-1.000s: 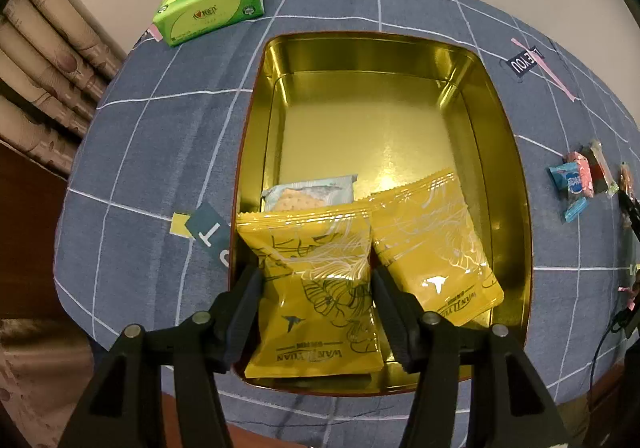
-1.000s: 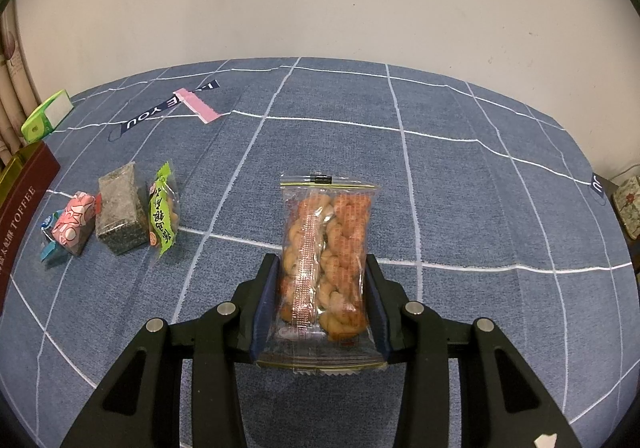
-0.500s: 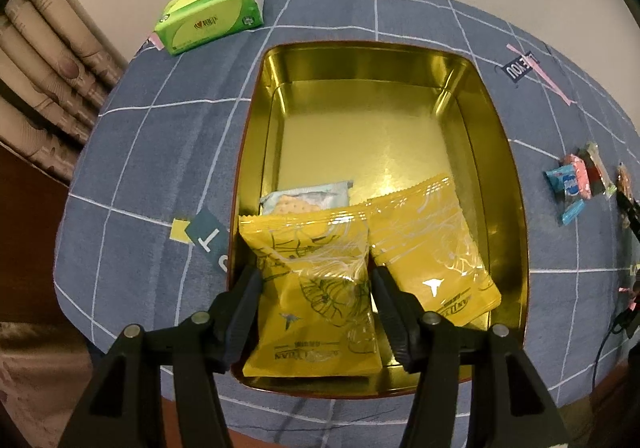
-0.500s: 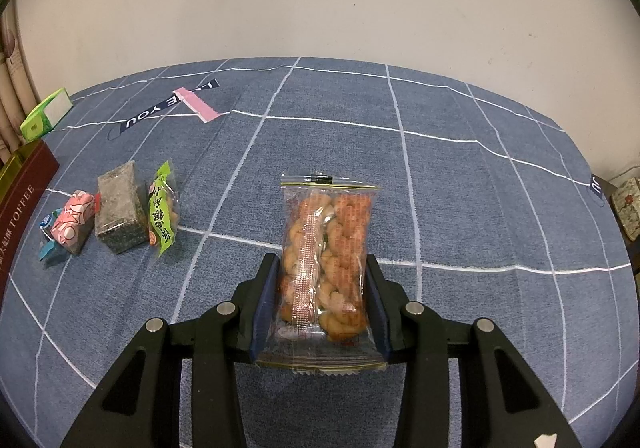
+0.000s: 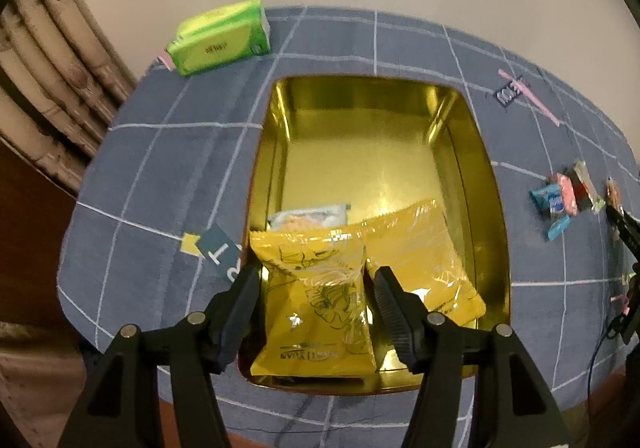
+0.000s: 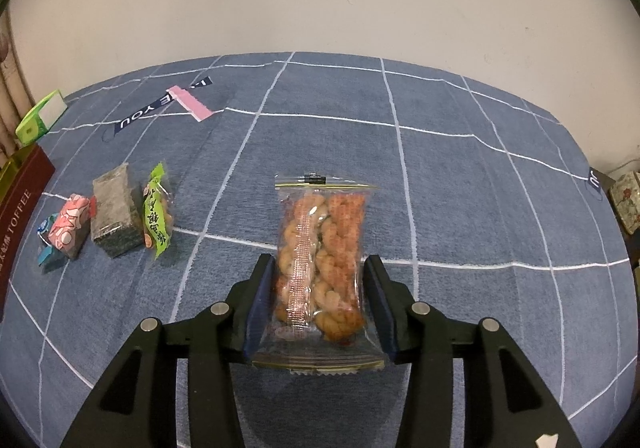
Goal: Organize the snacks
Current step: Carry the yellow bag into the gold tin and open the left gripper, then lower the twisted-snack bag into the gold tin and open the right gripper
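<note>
Your right claw (image 6: 318,298) is opening, its pads just clear of the clear bag of twisted snacks (image 6: 322,264) lying on the tabletop (image 6: 460,188). Your left claw (image 5: 314,306) stands apart around a yellow packet (image 5: 316,308) inside the gold tin (image 5: 494,208). Farther left sit three small snacks (image 6: 112,218).

The left gripper (image 5: 314,278) points steeply downward, its jaws parted with a visible gap on both sides of the packet between them. The right gripper (image 6: 319,268) also tilts downward, and its jaws are opening around a packet, pads just off its sides.
</note>
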Motion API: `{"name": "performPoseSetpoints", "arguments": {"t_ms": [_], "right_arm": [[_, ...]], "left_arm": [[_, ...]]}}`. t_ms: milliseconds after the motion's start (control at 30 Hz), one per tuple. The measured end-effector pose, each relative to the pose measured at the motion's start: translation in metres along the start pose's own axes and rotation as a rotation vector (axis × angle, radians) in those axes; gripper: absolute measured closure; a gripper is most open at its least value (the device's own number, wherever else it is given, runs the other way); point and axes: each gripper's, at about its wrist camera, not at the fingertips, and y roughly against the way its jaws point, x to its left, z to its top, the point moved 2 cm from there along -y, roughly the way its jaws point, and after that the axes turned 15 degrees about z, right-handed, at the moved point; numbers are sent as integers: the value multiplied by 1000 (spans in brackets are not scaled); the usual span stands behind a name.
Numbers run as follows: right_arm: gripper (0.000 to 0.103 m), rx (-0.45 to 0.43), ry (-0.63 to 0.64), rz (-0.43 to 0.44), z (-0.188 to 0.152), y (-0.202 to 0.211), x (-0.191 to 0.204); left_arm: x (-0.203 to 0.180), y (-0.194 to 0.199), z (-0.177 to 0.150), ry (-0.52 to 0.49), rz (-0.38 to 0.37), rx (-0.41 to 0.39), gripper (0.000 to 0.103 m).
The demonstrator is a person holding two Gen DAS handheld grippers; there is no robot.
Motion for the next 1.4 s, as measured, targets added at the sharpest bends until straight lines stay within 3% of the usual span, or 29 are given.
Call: {"name": "performPoseSetpoints", "arguments": {"t_ms": [300, 600, 767, 933, 1133, 1400], "right_arm": [[62, 11, -31, -28, 1, -2, 3], [68, 34, -59, -78, 4, -4, 11], [68, 49, -79, -120, 5, -2, 14], [68, 20, -121, -127, 6, 16, 22], [68, -17, -111, -32, 16, 45, 64], [68, 11, 10, 134, 26, 51, 171]], "left_arm": [[7, 30, -11, 39, 45, -129, 42], [42, 35, -31, 183, 111, -143, 42], [56, 36, -46, 208, 169, -160, 42], [67, 28, -59, 246, 167, -127, 42], [81, 24, -67, 303, 155, -107, 42], [94, 17, -76, 347, 154, -62, 42]]}}
